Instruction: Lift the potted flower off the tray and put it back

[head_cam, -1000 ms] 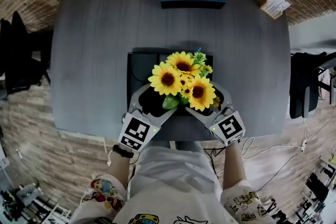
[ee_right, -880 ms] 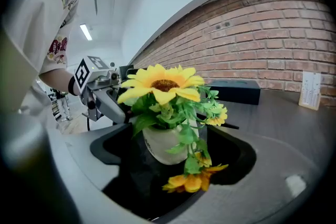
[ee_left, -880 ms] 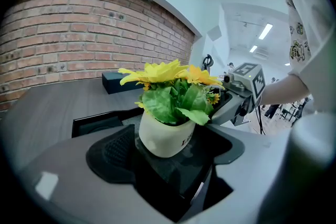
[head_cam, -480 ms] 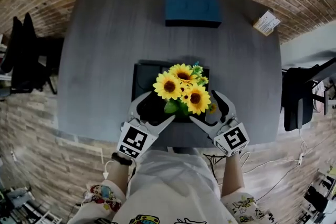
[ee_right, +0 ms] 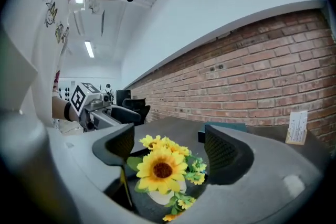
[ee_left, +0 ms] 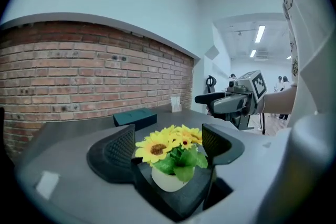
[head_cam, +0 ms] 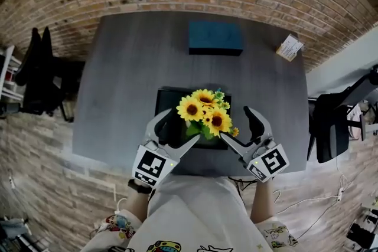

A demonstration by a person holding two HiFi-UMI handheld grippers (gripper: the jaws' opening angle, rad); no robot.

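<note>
Potted flower (head_cam: 205, 115) on tray (head_cam: 165, 100) amid parted fingers (ee_left: 119, 150) of left gripper (head_cam: 174, 131), closing right gripper (head_cam: 236, 124); box (head_cam: 215, 38) behind.

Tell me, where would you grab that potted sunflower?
The white pot, by its round sides, level from the near side, under the leaves. It stands upright, and the sunflowers spread wider than it, so a grip from above would likely crush them.

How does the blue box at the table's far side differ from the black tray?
Colour: the blue box is dark teal-blue, the tray black. Place: the box lies near the far edge of the grey table, the tray near the person's edge. Load: the box's top is bare, the tray holds the potted flower. Both are rectangular and lie on that table.
</note>
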